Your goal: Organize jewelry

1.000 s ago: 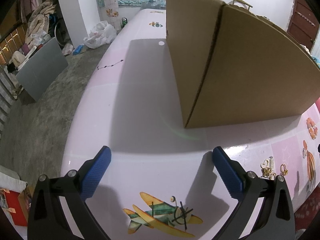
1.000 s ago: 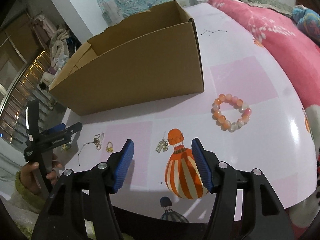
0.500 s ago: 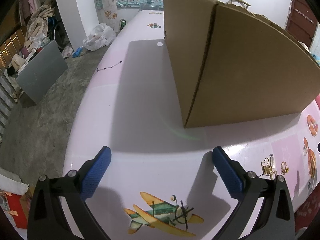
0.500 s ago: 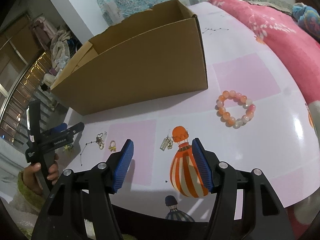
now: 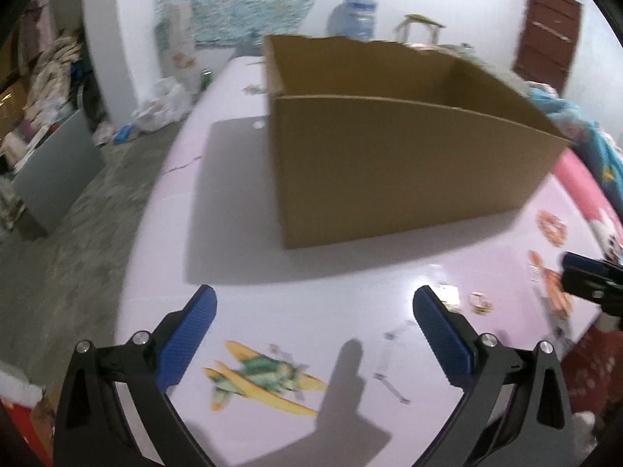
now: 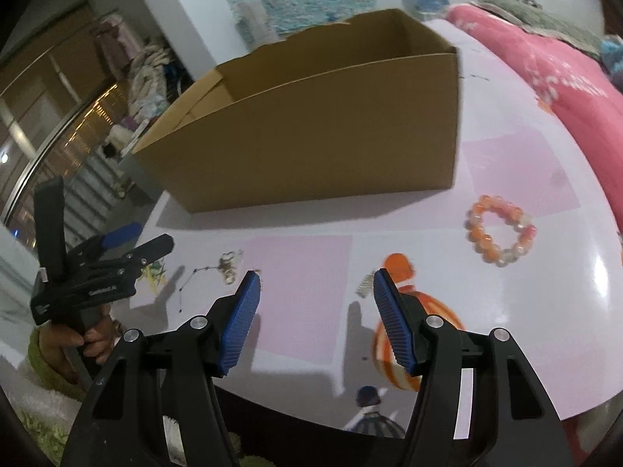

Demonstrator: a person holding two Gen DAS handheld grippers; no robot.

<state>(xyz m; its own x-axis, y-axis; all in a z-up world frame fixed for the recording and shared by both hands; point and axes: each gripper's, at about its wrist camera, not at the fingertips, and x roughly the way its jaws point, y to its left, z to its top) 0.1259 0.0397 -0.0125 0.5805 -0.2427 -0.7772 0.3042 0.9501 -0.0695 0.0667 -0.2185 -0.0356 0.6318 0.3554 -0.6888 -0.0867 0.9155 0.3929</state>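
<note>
Pink table [image 6: 506, 311], left gripper [image 5: 313, 303] risen, cardboard box [image 5: 389, 171] interior now visible, both grippers spread, empty.

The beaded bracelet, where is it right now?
In the right wrist view, the beaded bracelet lies flat on the pink table, right of centre, just off the near right corner of the cardboard box, untouched.

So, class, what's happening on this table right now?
A person holds a gripper in each hand over a pink table. Both the left gripper and the right gripper are open and empty. A beaded bracelet, a thin chain and small charms lie loose in front of an open cardboard box.
</note>
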